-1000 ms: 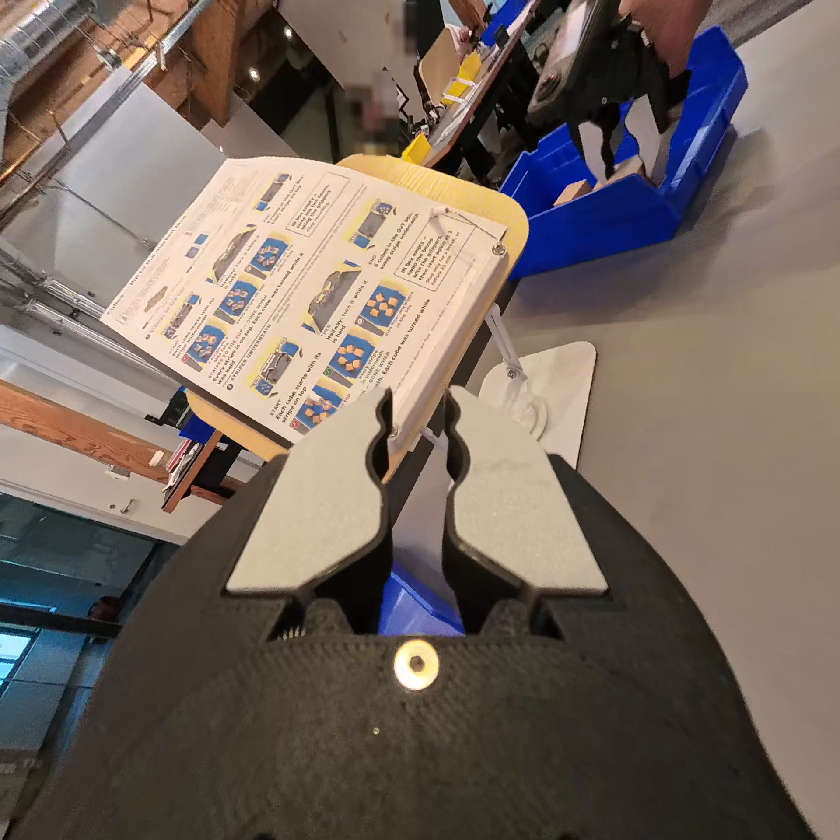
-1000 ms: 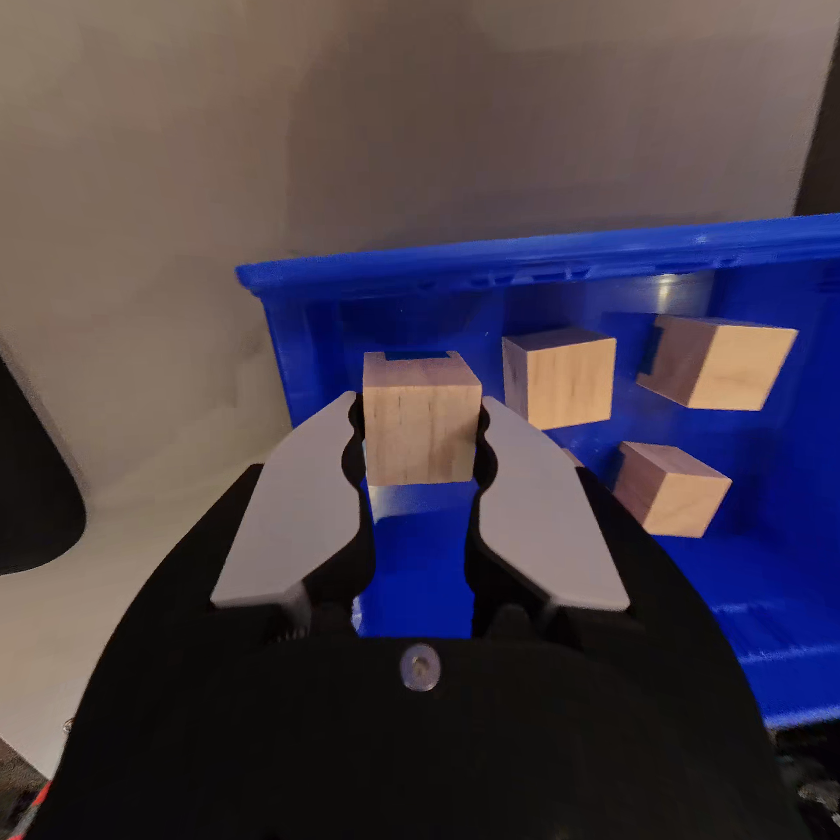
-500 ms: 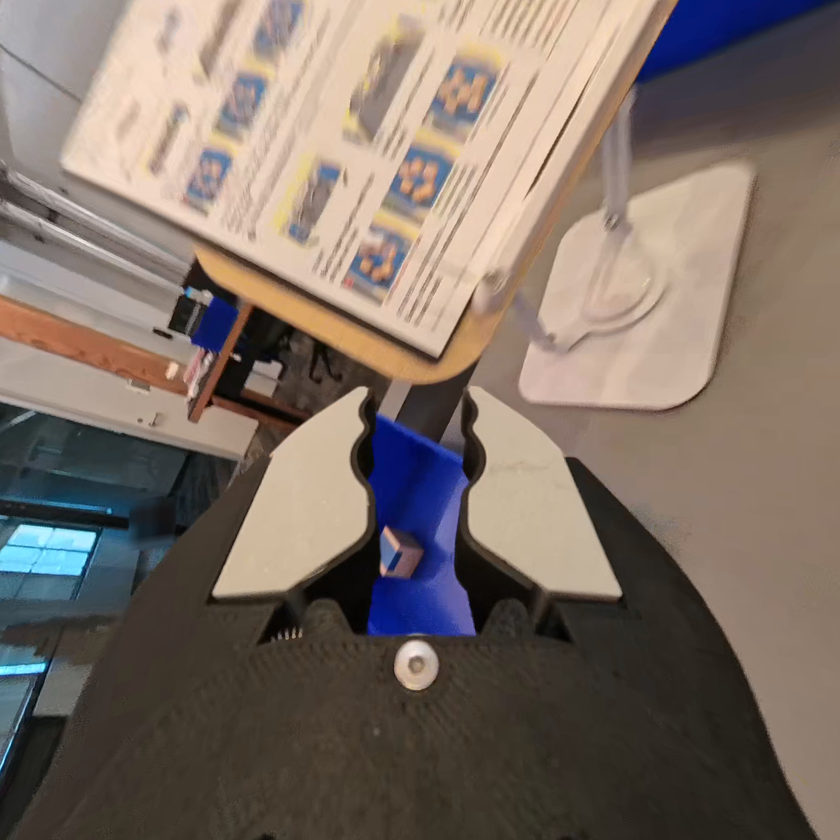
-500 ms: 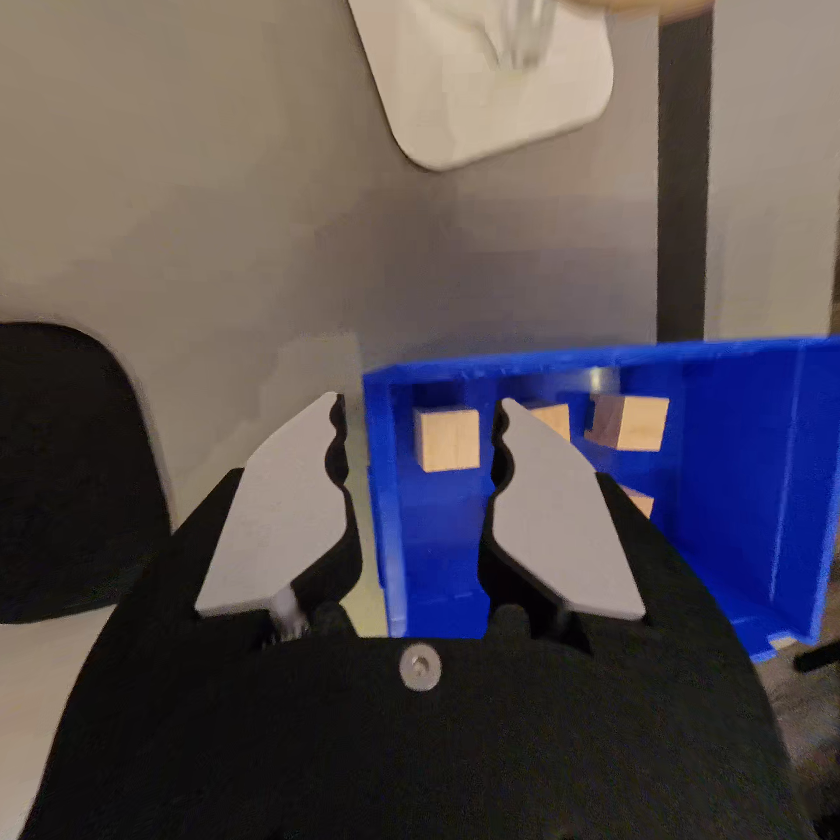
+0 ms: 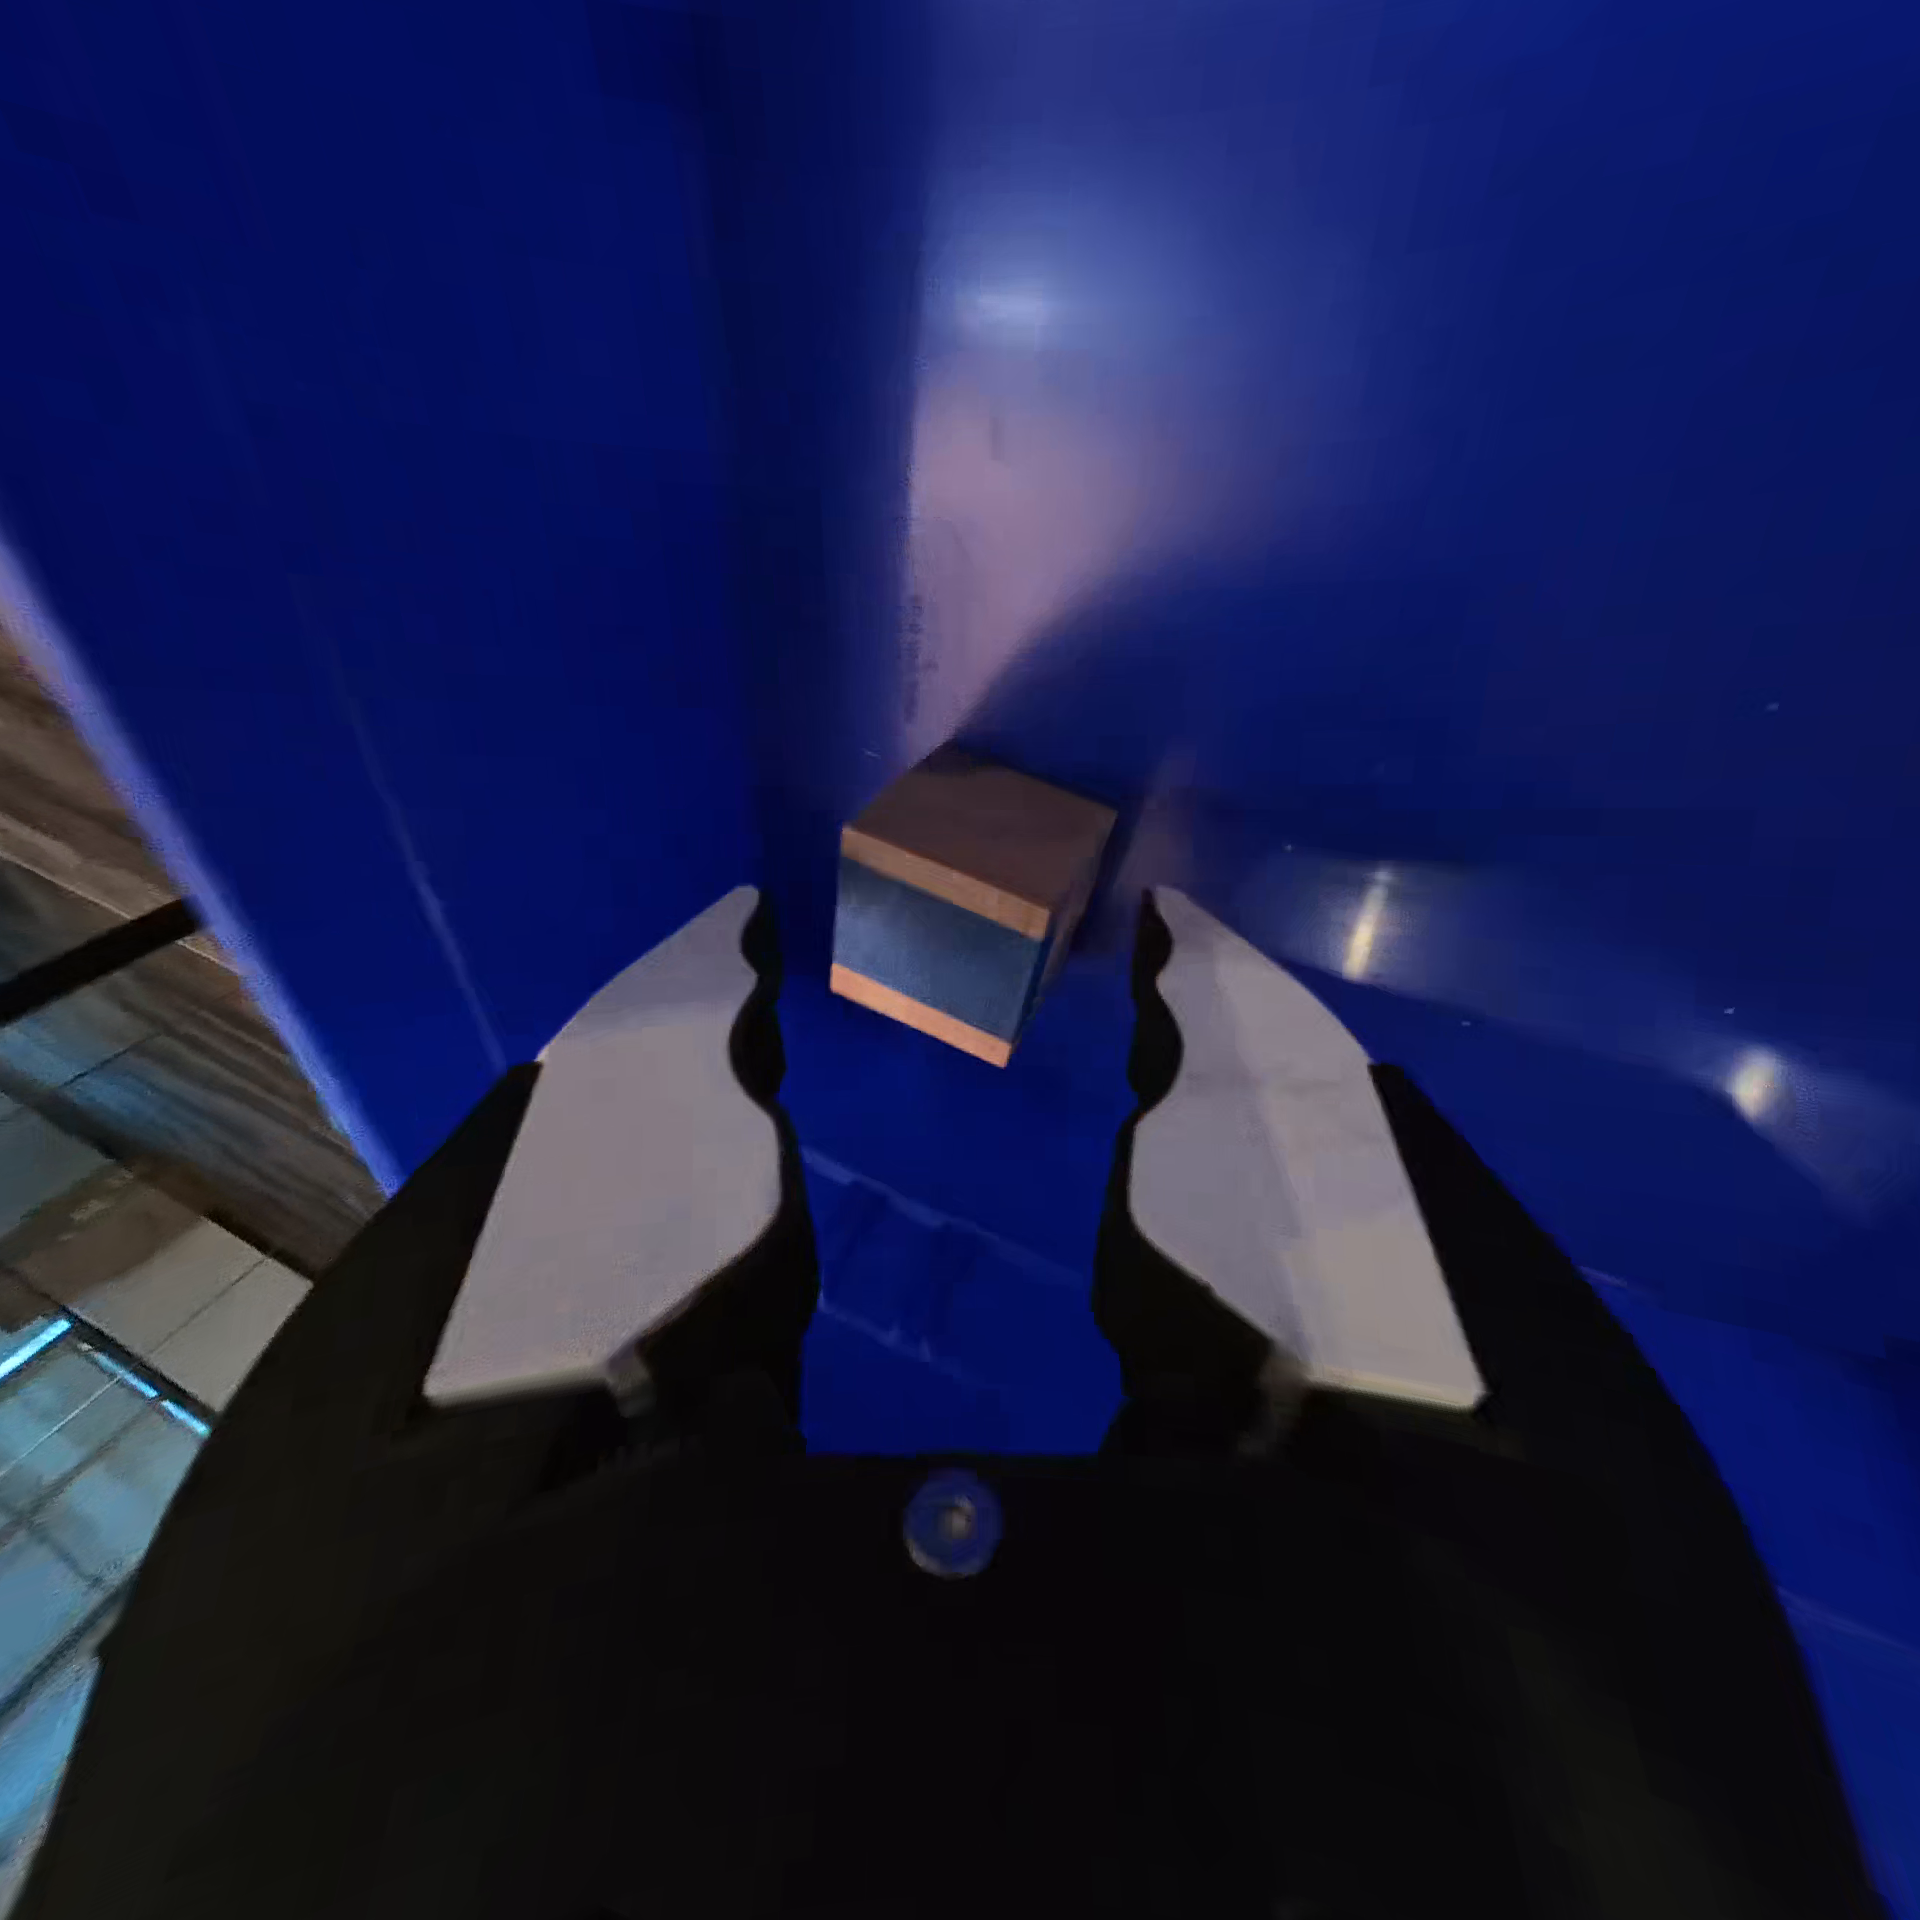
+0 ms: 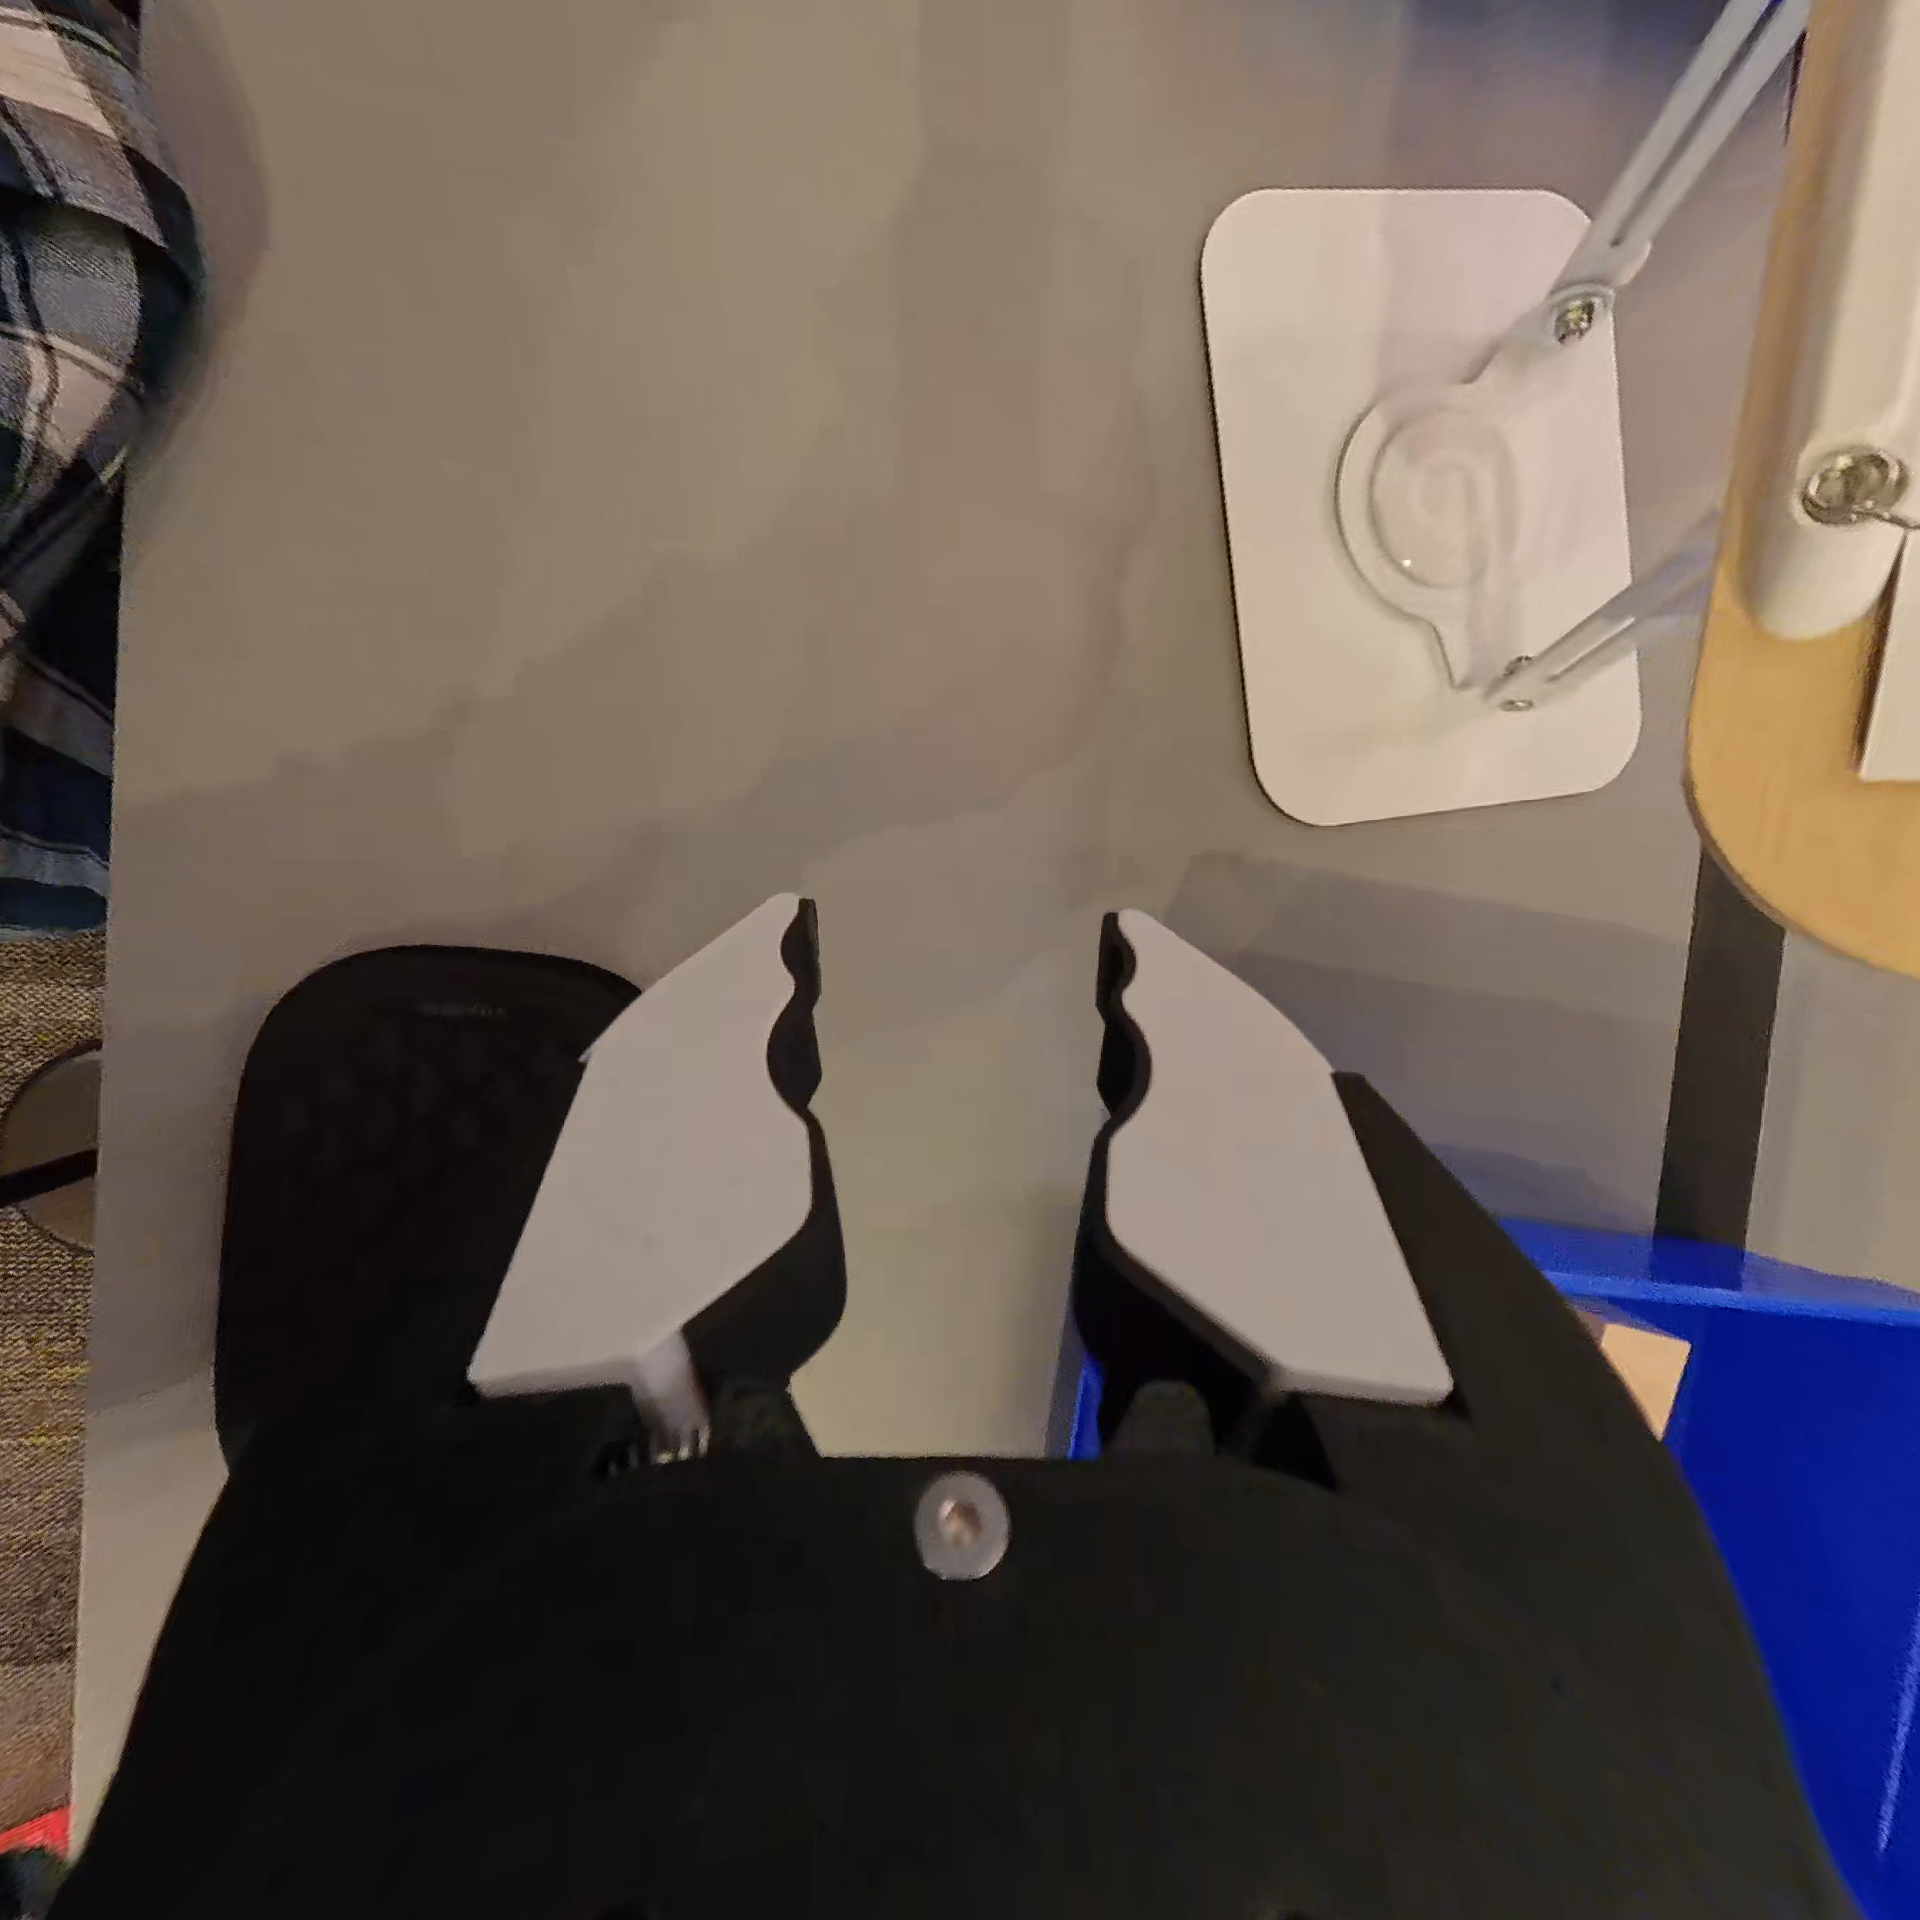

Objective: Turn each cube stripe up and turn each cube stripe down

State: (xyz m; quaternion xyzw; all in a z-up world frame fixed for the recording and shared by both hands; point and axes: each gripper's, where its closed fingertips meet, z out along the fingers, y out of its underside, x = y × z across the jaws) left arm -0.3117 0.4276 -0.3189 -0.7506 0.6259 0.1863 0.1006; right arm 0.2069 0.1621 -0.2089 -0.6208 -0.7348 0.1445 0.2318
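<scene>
Wooden cube (image 5: 961, 906) with a blue stripe band on the face toward the camera sits in the corner of a glossy blue plastic bin (image 5: 1455, 520). Left gripper (image 5: 948, 914) is inside the bin — jaws wide, pads clear of the cube (gap both sides). Right gripper (image 6: 958, 925) points over the matte grey table (image 6: 623, 468), jaws apart, nothing between.
</scene>
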